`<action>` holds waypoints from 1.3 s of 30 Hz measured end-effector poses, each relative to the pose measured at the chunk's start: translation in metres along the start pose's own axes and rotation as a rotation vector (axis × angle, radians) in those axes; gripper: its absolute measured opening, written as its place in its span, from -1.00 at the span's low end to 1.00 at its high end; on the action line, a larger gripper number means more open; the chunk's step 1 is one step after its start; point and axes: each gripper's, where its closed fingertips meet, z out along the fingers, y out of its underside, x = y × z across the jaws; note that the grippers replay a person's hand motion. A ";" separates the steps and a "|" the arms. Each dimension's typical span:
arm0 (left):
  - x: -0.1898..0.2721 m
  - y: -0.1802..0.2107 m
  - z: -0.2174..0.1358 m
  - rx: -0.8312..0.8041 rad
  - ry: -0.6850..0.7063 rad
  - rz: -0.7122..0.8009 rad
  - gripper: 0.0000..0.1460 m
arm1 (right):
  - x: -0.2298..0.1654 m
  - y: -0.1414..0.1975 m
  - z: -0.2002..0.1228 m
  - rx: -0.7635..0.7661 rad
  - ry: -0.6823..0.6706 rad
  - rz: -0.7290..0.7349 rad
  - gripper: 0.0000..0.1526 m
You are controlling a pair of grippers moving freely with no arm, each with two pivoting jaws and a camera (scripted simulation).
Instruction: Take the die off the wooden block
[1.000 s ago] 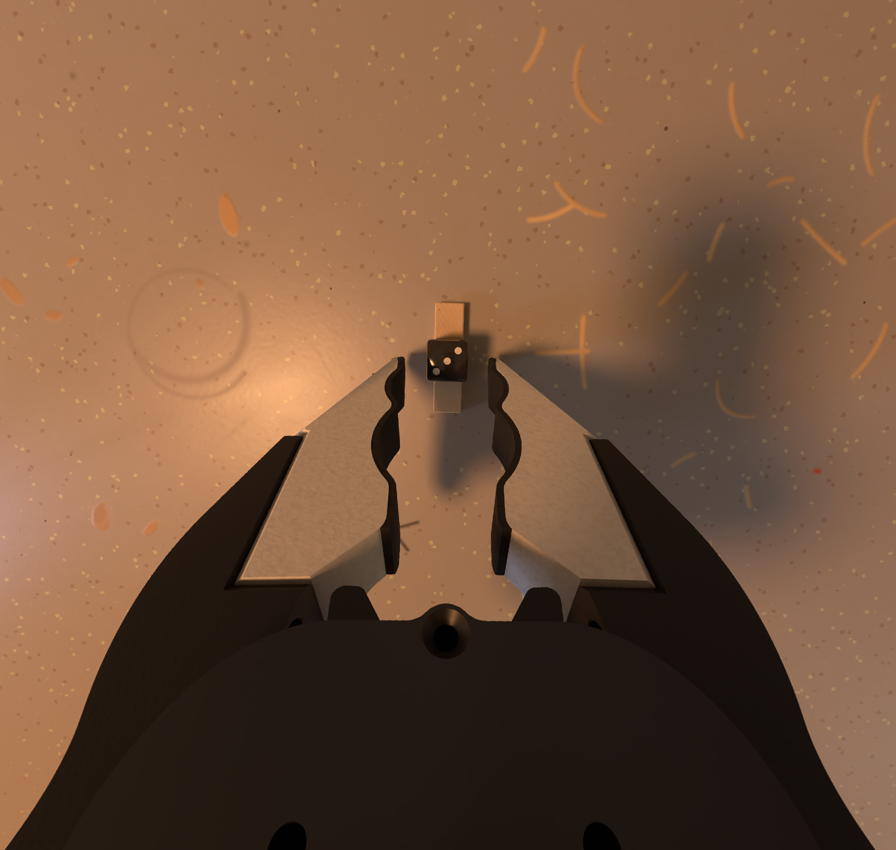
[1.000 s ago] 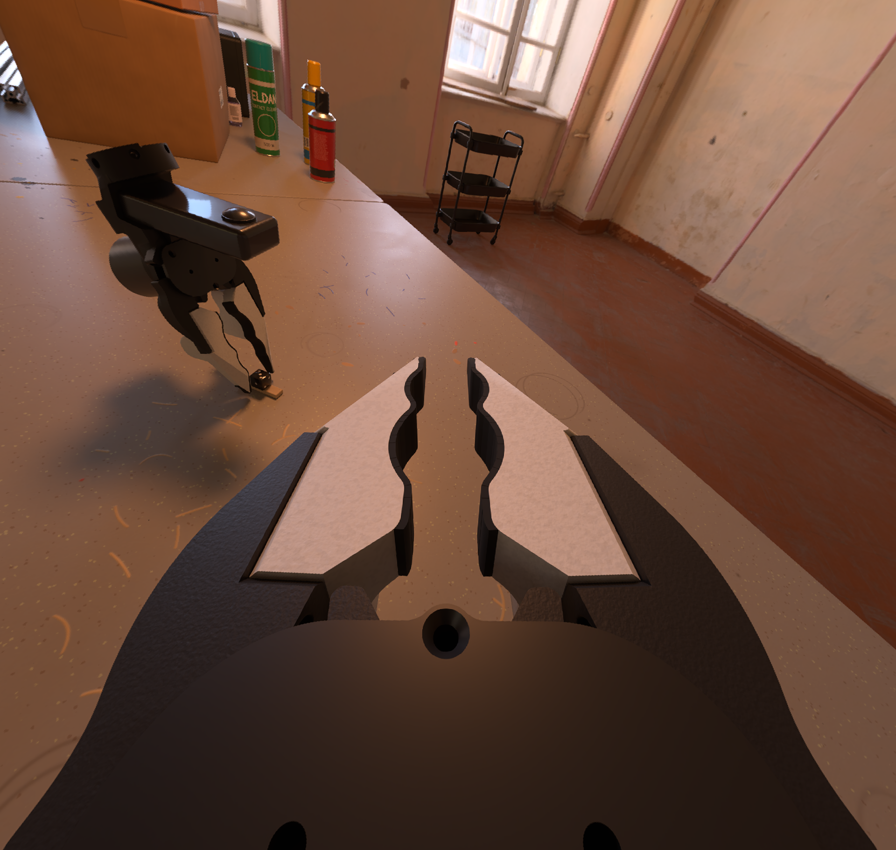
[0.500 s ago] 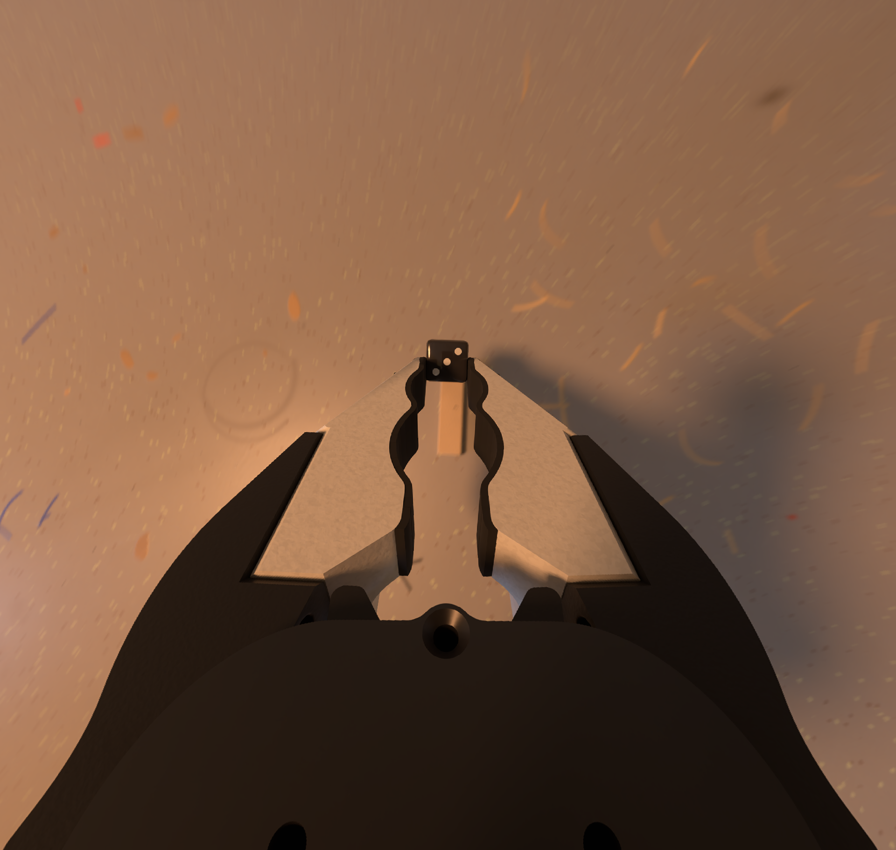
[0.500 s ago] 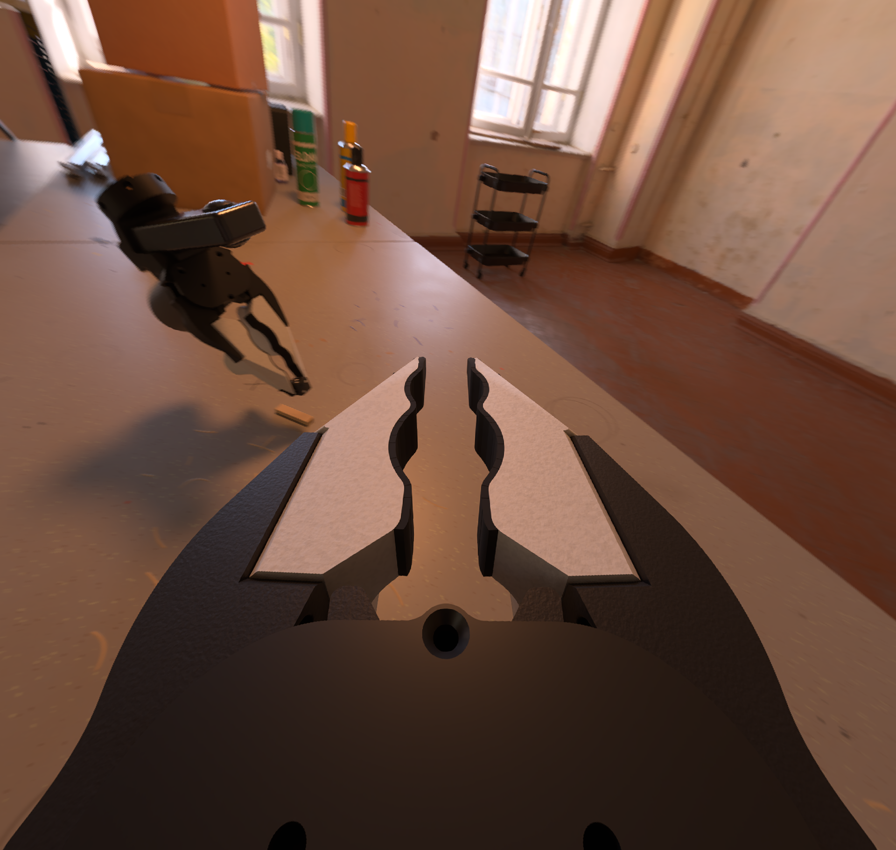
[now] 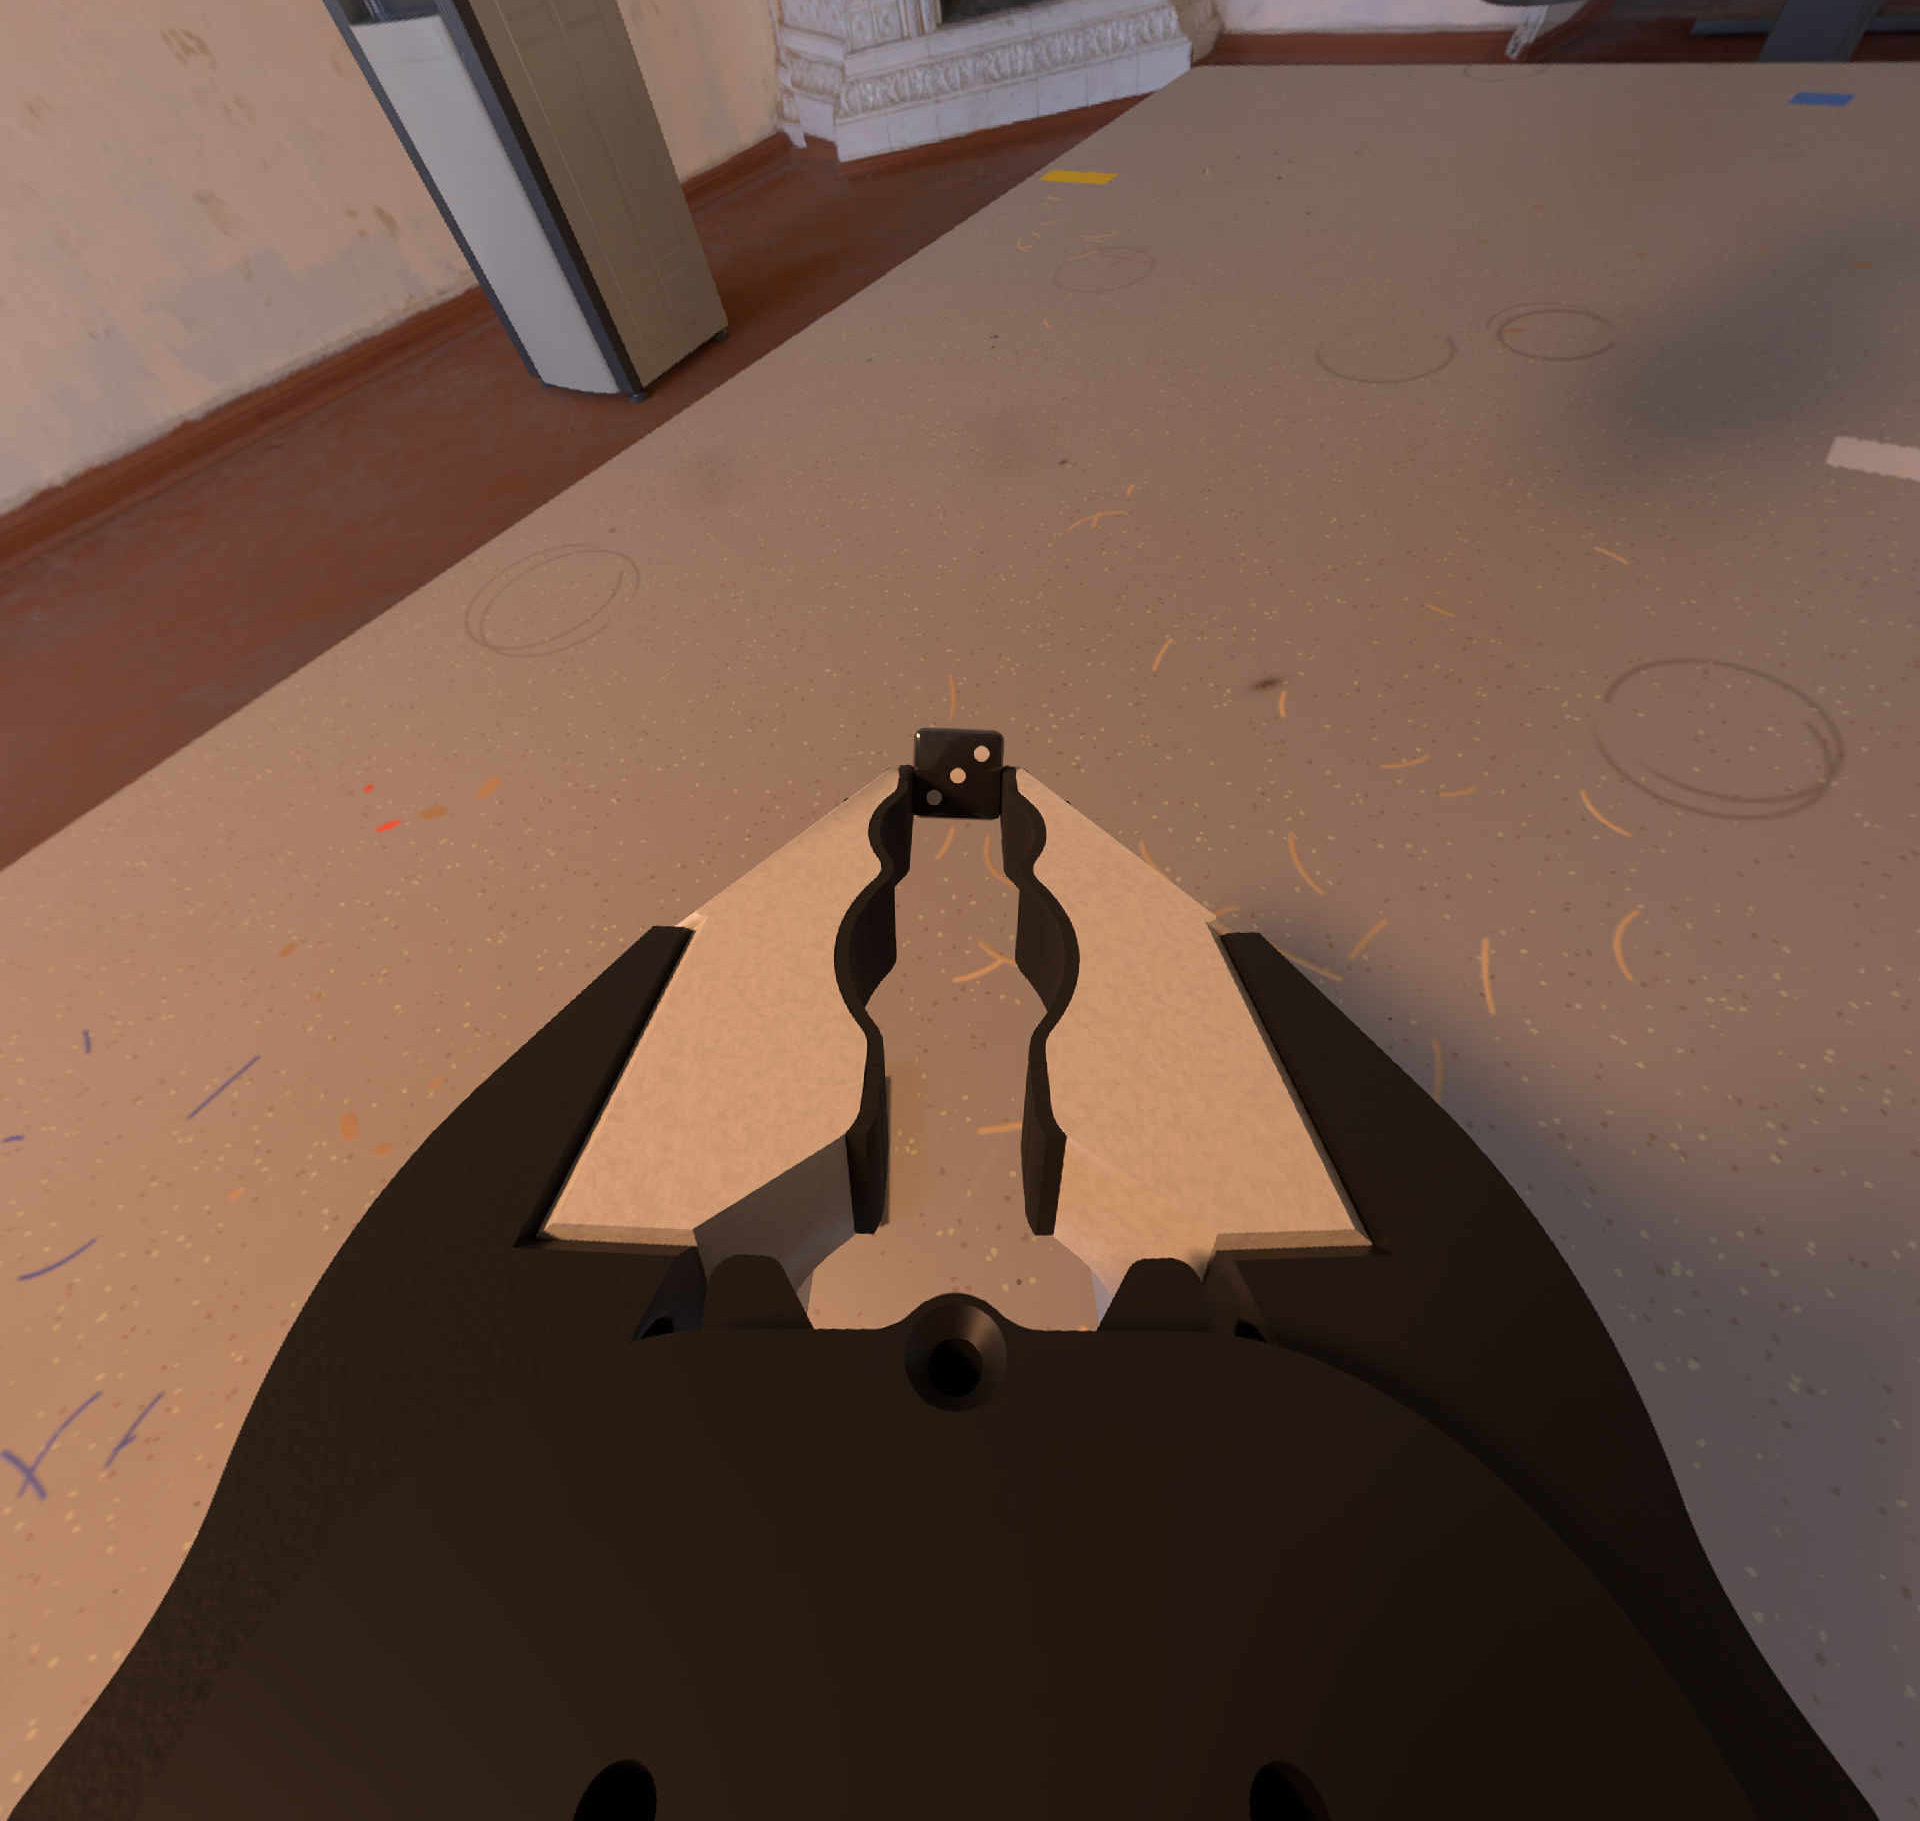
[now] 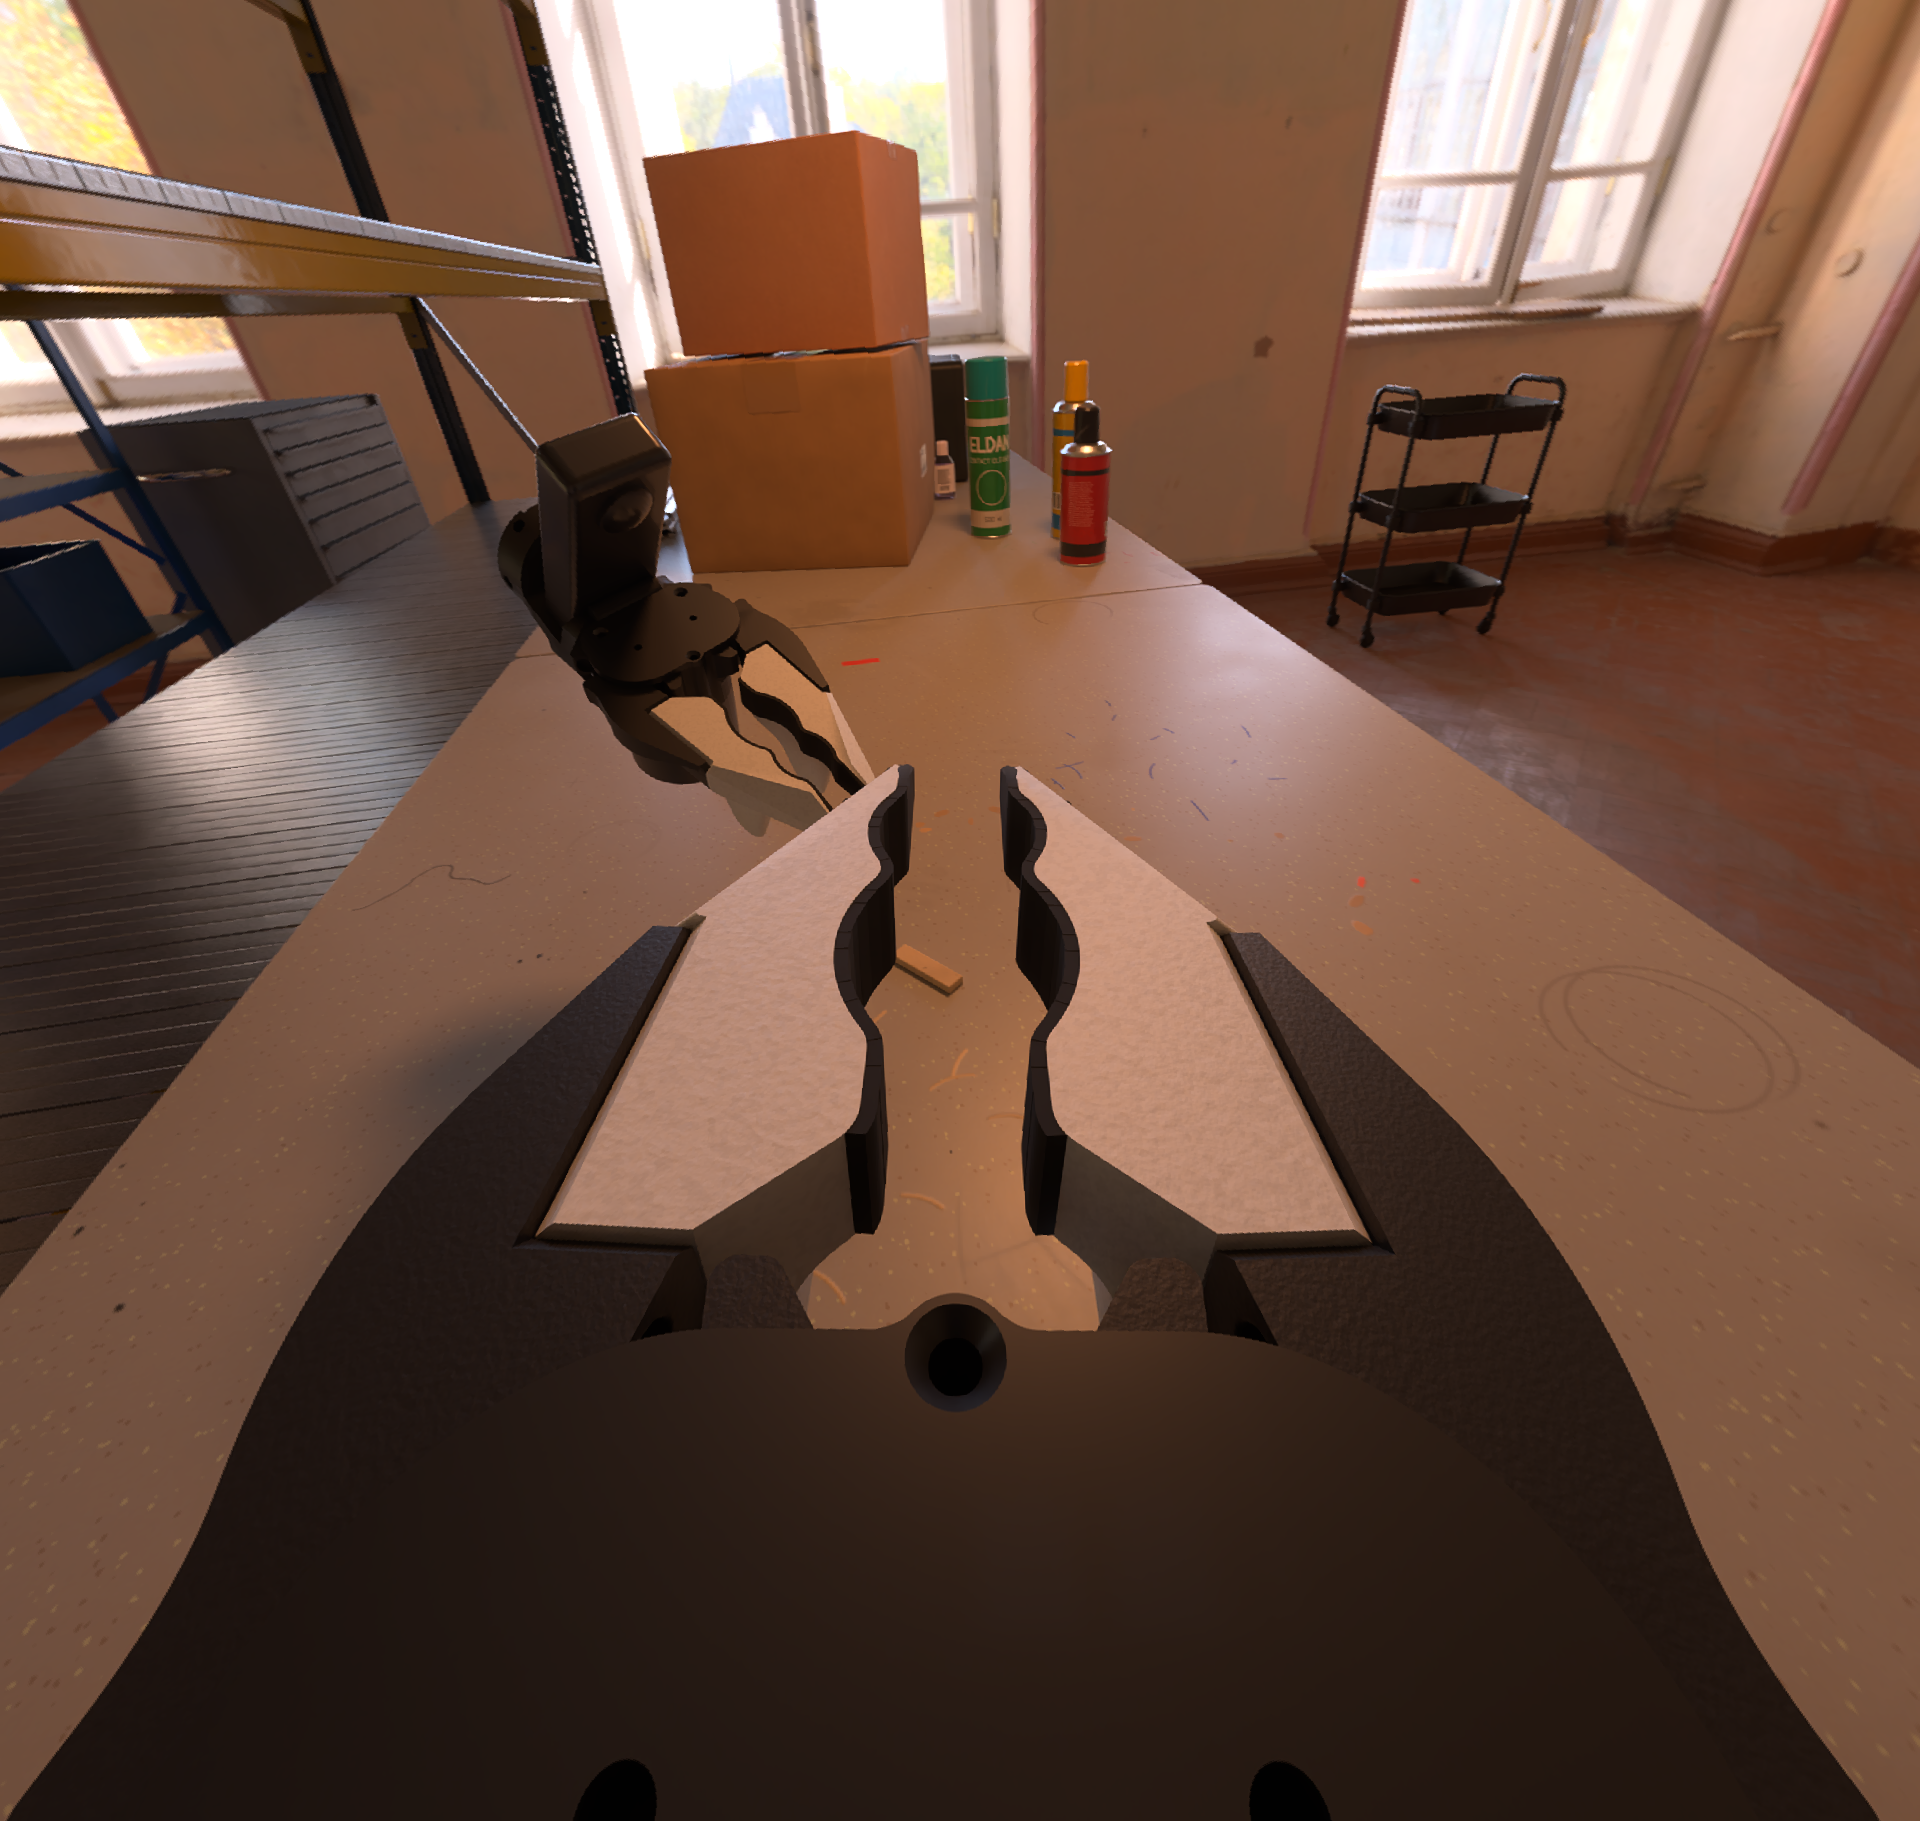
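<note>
Since half a second ago the left gripper (image 5: 957,772) has tilted up from looking straight down at the tabletop, so that the left wrist view now takes in floor and wall, and the wooden block no longer shows between its fingers there. In that view, from the left: a red-brown floor runs along the upper left edge, a grey leaning panel (image 5: 540,161) stands at upper left, and the speckled table (image 5: 1351,545) fills the middle and right. At frame centre the black die (image 5: 957,772) is pinched between the two fingertips, held clear of the surface, three pale pips facing the camera. In the right wrist view, from the left: metal shelving (image 6: 260,244) fills the upper left, the left gripper (image 6: 847,784) hangs left of centre with its tips hidden behind the near finger, and stacked cardboard boxes (image 6: 790,348) with spray cans (image 6: 987,446) sit at upper centre. The wooden block (image 6: 928,971) lies flat on the table, seen in the gap of the right gripper (image 6: 957,784), whose fingers stand apart with nothing between them. A black cart (image 6: 1449,504) stands at the upper right.
</note>
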 end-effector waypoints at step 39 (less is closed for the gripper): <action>0.014 -0.005 -0.014 -0.022 -0.008 0.083 -0.78 | 0.001 0.015 0.019 -0.096 0.001 -0.032 -0.78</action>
